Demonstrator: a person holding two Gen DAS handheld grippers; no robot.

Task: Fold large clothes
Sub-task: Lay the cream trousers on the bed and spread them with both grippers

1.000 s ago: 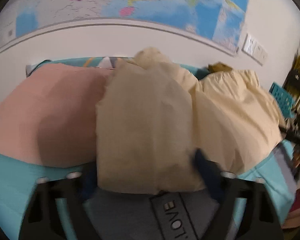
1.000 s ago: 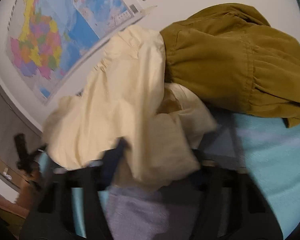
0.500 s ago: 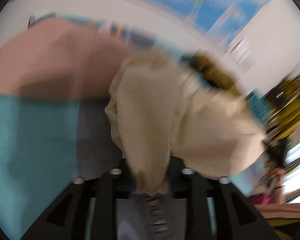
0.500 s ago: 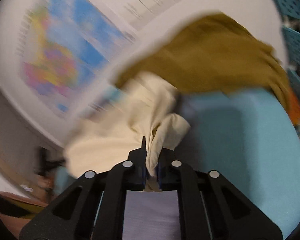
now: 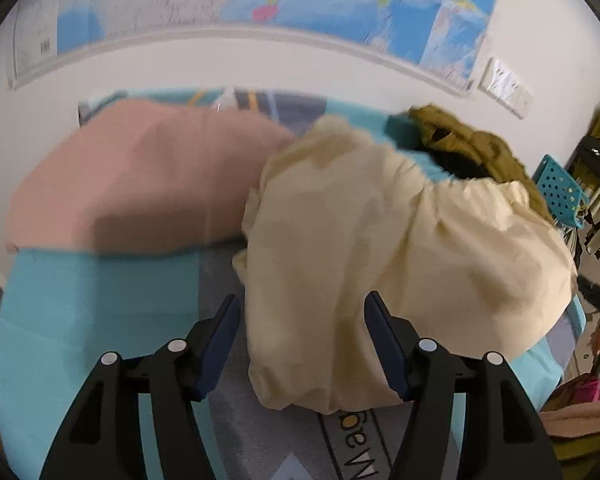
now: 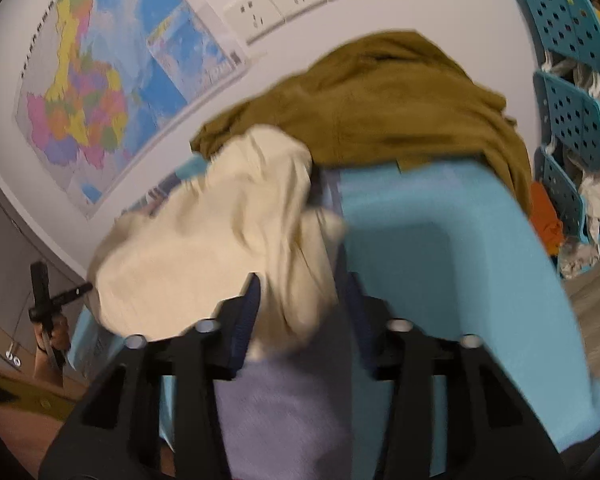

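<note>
A cream garment (image 5: 380, 240) lies bunched on the teal bed cover (image 5: 92, 312). Its near end sits between the fingers of my left gripper (image 5: 302, 340), whose jaws are opening; a gap shows at the left pad. In the right wrist view the other end of the cream garment (image 6: 228, 232) hangs between the fingers of my right gripper (image 6: 302, 316). Those jaws are opening too, and the cloth lies loose between them. An olive garment (image 6: 380, 112) is heaped behind it against the wall.
A pink cushion-like bundle (image 5: 140, 184) lies at the left of the bed. A grey patch with lettering (image 5: 356, 436) is under the cream cloth. Blue perforated crates (image 6: 572, 100) with laundry stand at the right. A map (image 6: 100, 92) hangs on the wall.
Half a second ago both grippers were pinched narrow on the cream cloth; now both sets of jaws stand wider. The cloth has settled lower onto the bed.
</note>
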